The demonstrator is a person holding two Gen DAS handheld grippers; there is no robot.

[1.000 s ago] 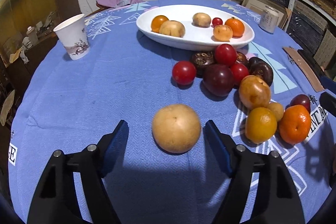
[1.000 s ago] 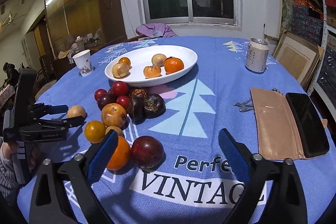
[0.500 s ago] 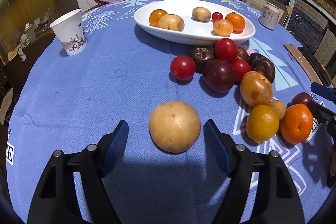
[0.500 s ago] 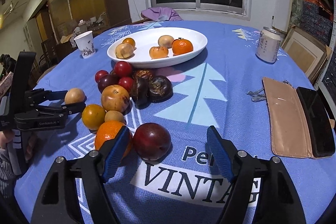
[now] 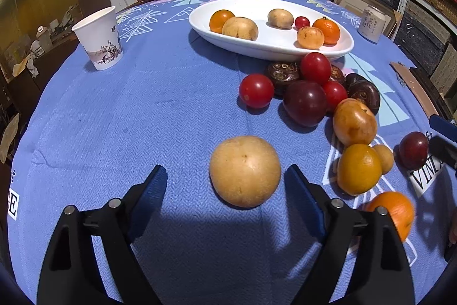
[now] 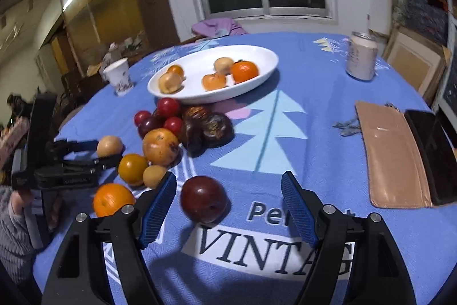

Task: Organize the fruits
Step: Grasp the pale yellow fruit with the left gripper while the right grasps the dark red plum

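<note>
A round tan-yellow pear-like fruit [image 5: 245, 170] lies on the blue woven cloth of the surface [image 5: 142, 119], between the blue pads of the left claw [image 5: 225, 179]. Those jaws have just been opening and stand wide, with a gap to the fruit on each side. In the right wrist view a dark red plum [image 6: 203, 199] sits on the cloth between the fingers of the right claw [image 6: 228, 187]; the jaws have narrowed a little but are still spread, the left pad just beside the plum and not pressing it, the right pad well apart from it. To the left of the plum rests a bright orange mandarin [image 6: 113, 199], and beyond that a loose heap of fruits [image 6: 171, 130]: yellow-orange, tan, red and dark brown ones, touching one another. Farther off stands a white oval dish [image 6: 257, 70] holding several orange and tan fruits. A white paper cup [image 5: 99, 42] stands far left, a pale drink can [image 6: 361, 56] far right, and a tan flat wallet [image 6: 391, 150] with a black phone [image 6: 431, 150] beside it lies at the right.
</note>
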